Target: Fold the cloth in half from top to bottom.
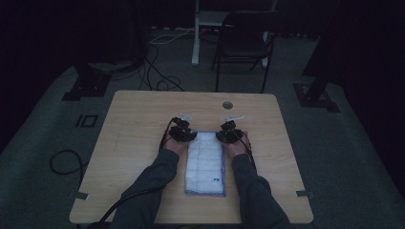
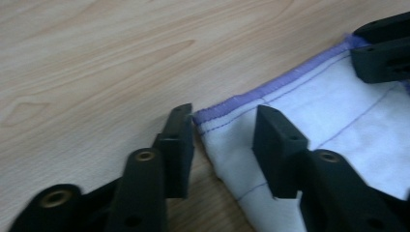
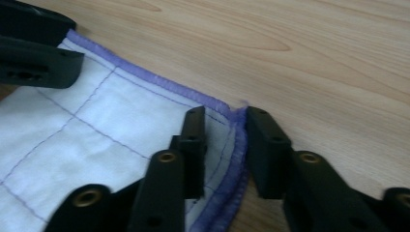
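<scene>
A white quilted cloth [image 1: 206, 164] with a purple hem lies folded in a long strip on the wooden table [image 1: 143, 119]. My left gripper [image 1: 187, 135] stands at its far left corner, my right gripper [image 1: 225, 136] at its far right corner. In the left gripper view the left gripper [image 2: 222, 113] is open, one jaw beside the cloth's corner [image 2: 203, 116] and the other resting on the white cloth [image 2: 348, 125]. In the right gripper view the right gripper [image 3: 226, 113] is open astride the hemmed corner [image 3: 237, 130], the inner jaw on the cloth [image 3: 96, 125] and the outer jaw against the hem.
Bare wood surrounds the cloth on all sides. A round cable hole [image 1: 227, 104] sits near the table's far edge. Beyond the table stand a dark chair [image 1: 243, 43] and loose cables [image 1: 157, 76] on the floor. Each gripper view shows the other gripper [image 2: 384, 48] [image 3: 34, 53] at the opposite corner.
</scene>
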